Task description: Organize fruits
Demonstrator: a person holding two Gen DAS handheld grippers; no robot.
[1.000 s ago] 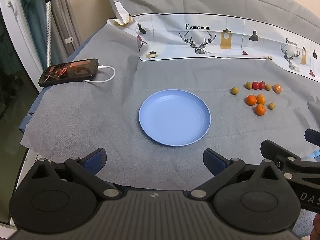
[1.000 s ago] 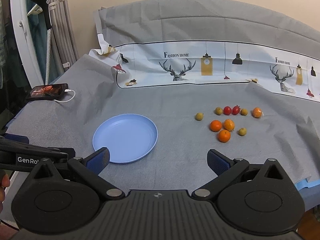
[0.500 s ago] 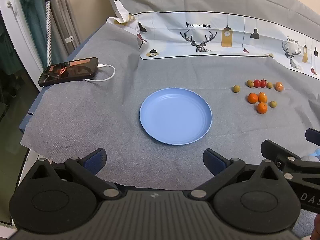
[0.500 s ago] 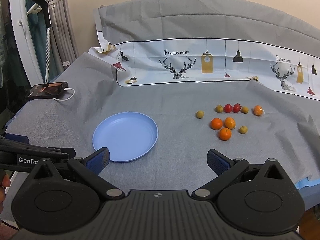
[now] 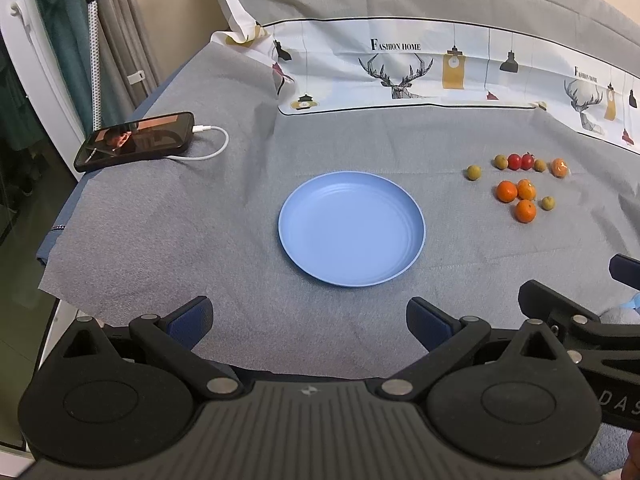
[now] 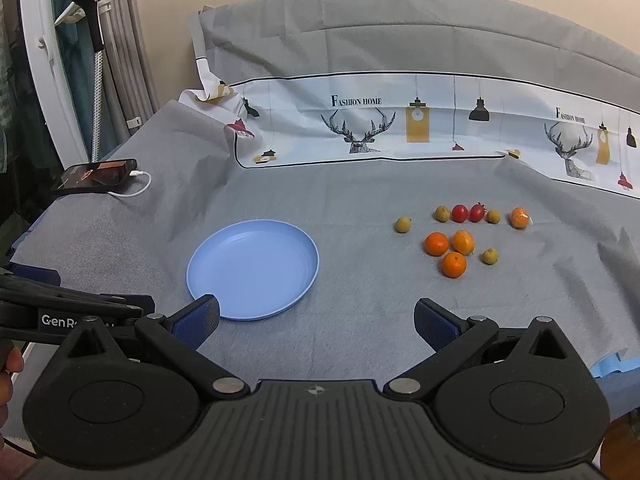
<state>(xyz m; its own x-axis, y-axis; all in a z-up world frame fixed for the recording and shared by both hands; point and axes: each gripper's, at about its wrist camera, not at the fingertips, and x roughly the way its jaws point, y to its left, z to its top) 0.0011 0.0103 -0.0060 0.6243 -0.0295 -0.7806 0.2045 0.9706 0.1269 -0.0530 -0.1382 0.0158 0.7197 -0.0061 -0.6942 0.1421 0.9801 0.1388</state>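
An empty blue plate (image 5: 352,228) lies on the grey cloth; it also shows in the right wrist view (image 6: 253,268). To its right lies a cluster of small fruits: orange mandarins (image 6: 453,264) (image 5: 525,211), two red cherry tomatoes (image 6: 459,213) (image 5: 514,161) and several small yellow-green fruits (image 6: 402,225) (image 5: 473,172). My left gripper (image 5: 309,318) is open and empty, just short of the plate's near rim. My right gripper (image 6: 317,322) is open and empty, near the plate's right front, well short of the fruits.
A black phone (image 5: 136,141) with a white cable (image 5: 208,148) lies at the far left near the table edge. A patterned white cloth (image 6: 400,120) runs along the back. Blue tape (image 6: 610,364) marks the right front edge. A steamer stand (image 6: 96,60) stands left.
Both grippers have risen or tilted slightly; the plate and fruits sit a touch lower and nearer in view. Jaws stay open. Nothing on the table has moved.
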